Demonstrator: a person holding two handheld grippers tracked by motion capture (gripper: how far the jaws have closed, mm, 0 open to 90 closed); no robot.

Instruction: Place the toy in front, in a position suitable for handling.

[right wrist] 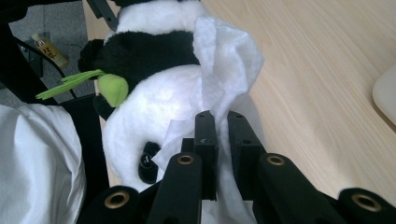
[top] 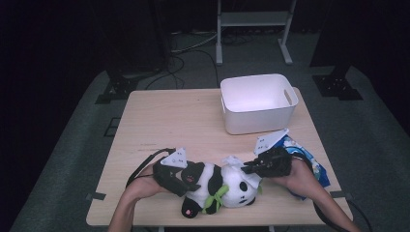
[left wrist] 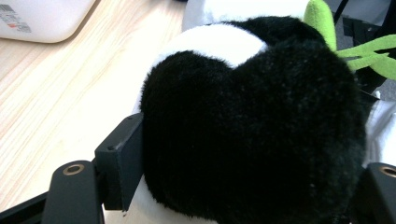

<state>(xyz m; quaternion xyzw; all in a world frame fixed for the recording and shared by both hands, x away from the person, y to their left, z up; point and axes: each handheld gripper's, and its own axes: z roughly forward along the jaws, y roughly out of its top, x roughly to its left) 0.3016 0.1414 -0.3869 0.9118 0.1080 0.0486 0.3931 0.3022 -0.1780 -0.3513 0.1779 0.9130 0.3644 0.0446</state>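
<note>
**A:** What lies on the table (top: 159, 121)?

**B:** A plush panda (top: 220, 186) lies on its side in the lower middle of the high view, close to the near edge. A white tissue (top: 232, 161) rests on its head. A white bin (top: 257, 102) stands above it, toward the upper right of the table. A blue packet (top: 309, 162) lies at the lower right, partly under the person's forearm.

**A:** What are the tools doing?

**B:** The left tool (top: 180, 182) grips the panda's black rear end; in the left gripper view black fur bulges between the two jaws, which stand fairly wide around it. The right tool (top: 247, 168) is at the panda's head. In the right gripper view its jaws stand nearly together, pinching the tissue (right wrist: 224, 70) against the white fur.

**A:** How would these things handle?

**B:** The panda (right wrist: 154, 93) looks light and soft. It probably squashes under pressure, so a grip on a full part of the body, as the left tool has, should hold better than one on an ear or the green leaf (right wrist: 74, 80). The tissue is thin, limp and likely to tear. A pinch at a bunched fold seems safest, with a gentle pull.
</note>
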